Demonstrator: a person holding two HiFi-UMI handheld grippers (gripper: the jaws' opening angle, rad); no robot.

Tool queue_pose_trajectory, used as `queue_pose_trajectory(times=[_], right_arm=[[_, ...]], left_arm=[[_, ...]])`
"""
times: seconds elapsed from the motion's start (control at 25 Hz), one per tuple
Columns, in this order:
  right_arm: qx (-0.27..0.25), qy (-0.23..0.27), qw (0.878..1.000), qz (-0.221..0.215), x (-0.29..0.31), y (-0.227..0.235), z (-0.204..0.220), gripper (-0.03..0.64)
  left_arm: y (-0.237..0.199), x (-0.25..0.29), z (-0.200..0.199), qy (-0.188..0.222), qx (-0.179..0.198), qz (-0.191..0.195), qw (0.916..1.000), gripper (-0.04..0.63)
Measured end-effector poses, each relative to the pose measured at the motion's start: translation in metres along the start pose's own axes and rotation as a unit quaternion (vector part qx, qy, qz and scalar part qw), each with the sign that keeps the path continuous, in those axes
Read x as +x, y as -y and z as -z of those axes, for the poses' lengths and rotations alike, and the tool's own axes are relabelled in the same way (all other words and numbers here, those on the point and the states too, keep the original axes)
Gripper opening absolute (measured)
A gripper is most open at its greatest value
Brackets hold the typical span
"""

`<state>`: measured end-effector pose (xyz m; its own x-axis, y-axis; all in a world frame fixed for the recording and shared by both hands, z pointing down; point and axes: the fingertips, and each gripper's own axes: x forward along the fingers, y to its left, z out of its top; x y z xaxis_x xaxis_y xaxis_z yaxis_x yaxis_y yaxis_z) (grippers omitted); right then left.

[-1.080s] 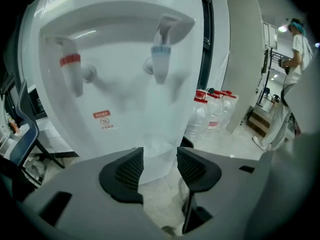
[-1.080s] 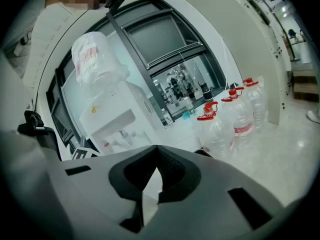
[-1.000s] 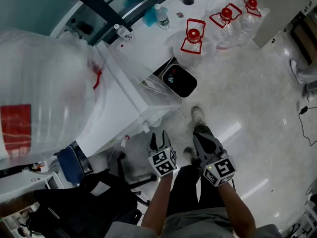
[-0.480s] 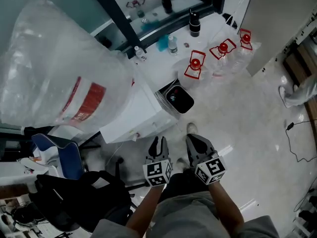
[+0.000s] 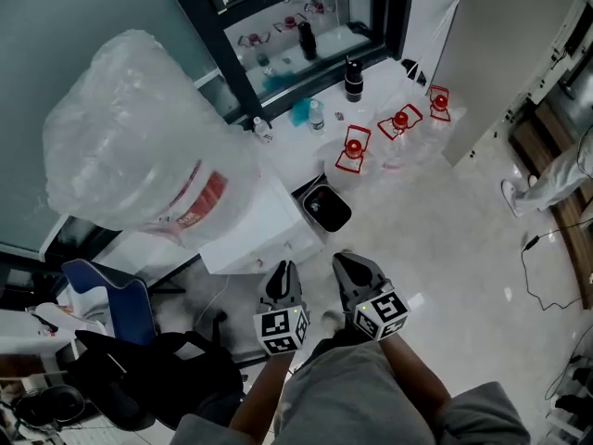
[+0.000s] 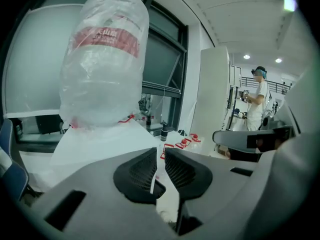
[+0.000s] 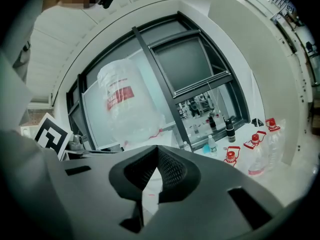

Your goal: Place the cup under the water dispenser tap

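The white water dispenser stands at the left, topped by a big clear bottle wrapped in plastic with a red label. No cup shows in any view, and the tap is not clear. My left gripper hovers just in front of the dispenser. Its jaws have just been closing to a narrow slit with nothing between them. My right gripper floats beside it, shut and empty. Both point toward the dispenser and the bottle.
A black bin sits on the floor right of the dispenser. Three water jugs with red caps and a black bottle stand by the window. A blue chair and black bag are at the lower left. A person stands far off.
Both grippers have risen and the camera with them, so the dispenser and floor look smaller and farther. The left jaws have narrowed.
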<state>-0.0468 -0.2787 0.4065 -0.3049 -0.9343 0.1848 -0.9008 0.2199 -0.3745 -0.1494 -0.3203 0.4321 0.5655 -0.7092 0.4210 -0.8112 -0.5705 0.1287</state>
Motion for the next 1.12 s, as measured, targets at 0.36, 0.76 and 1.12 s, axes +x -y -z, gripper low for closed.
queue_pose_trajectory(times=[0.36,0.76,1.12], right_arm=[[-0.027,0.014,0.999,-0.03,0.007,-0.03,-0.04,0.009],[-0.063,0.061,0.995,-0.056,-0.007,-0.054,-0.1,0.009],[-0.083,0.09,0.991,-0.062,-0.018,-0.066,-0.124,0.009]], left_arm=[[0.009,-0.019,-0.054,0.043,-0.009,0.029,0.9986,0.016],[0.022,-0.049,-0.129,0.121,-0.019,0.099,0.9875,0.009],[0.041,-0.066,-0.16,0.166,-0.002,0.154,0.9741,0.009]])
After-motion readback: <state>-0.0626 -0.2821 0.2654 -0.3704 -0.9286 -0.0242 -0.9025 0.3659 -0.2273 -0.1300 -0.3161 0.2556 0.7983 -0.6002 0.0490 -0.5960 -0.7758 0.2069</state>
